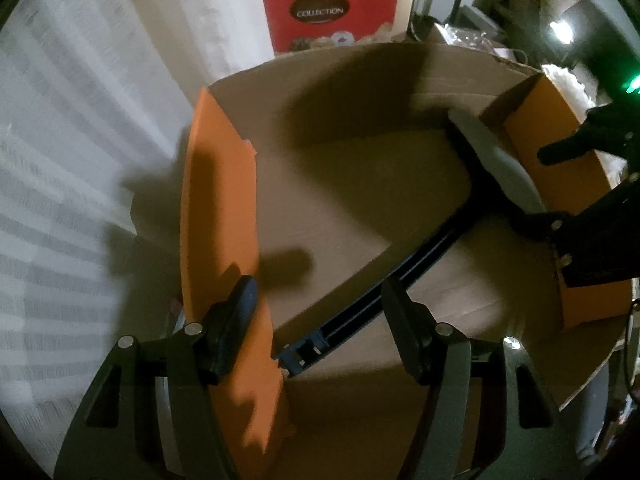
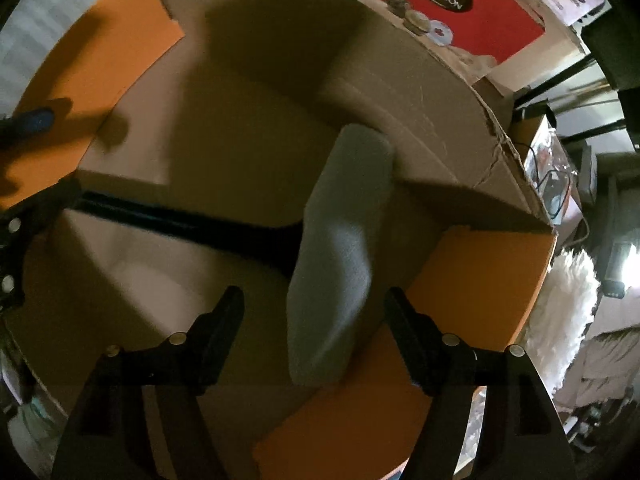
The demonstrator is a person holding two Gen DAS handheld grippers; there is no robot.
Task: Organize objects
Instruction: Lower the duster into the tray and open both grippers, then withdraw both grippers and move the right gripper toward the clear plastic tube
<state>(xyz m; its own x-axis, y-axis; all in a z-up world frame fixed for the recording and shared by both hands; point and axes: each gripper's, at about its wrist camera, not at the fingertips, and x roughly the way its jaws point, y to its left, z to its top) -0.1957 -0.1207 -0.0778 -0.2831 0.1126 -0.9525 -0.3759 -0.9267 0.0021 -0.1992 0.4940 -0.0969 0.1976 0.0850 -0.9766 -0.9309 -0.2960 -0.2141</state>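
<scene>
Left wrist: both grippers (image 1: 316, 324) (image 2: 314, 334) open, empty, above box (image 1: 360, 184); tool (image 1: 420, 252) already lies inside.

One open cardboard box (image 1: 360, 200) with two orange flaps (image 1: 216, 216), one on each side. Inside lies one long-handled tool (image 1: 400, 276). One red box (image 1: 332, 12) stands beyond, far.

Dim, warm light throws hard shadows across the cardboard box (image 1: 360, 200), with motion blur and fisheye-bent, dark edges.
</scene>
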